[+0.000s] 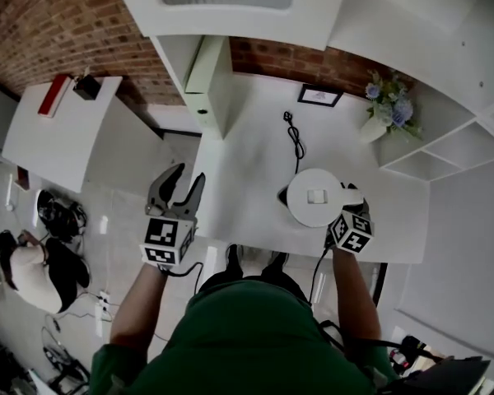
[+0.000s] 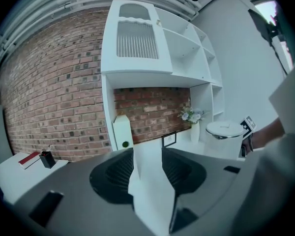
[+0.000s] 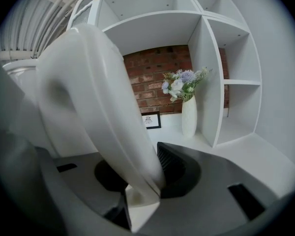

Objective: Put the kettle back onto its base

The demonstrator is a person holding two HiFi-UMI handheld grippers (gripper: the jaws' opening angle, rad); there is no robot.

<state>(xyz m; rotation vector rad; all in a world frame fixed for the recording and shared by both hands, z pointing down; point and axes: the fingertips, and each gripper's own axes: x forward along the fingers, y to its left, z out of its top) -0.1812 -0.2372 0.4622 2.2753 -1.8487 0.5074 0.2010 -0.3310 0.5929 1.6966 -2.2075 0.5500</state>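
Observation:
A white kettle (image 1: 315, 197) with a round lid stands low over the white desk (image 1: 255, 179), near its front edge. My right gripper (image 1: 351, 204) is shut on the kettle's handle at the right side. In the right gripper view the thick white handle (image 3: 103, 112) fills the space between the jaws of the right gripper (image 3: 137, 181). The base is hidden; a black cord (image 1: 296, 142) runs toward the kettle. My left gripper (image 1: 184, 179) hangs open and holds nothing, off the desk's left edge. From the left gripper (image 2: 147, 171) the kettle (image 2: 226, 134) shows at the right.
A vase of flowers (image 1: 387, 109) and a small picture frame (image 1: 319, 96) stand at the back of the desk. White shelves (image 1: 453, 151) rise on the right. A white side table (image 1: 58, 130) stands at the left, and a person (image 1: 29, 270) is low on the floor.

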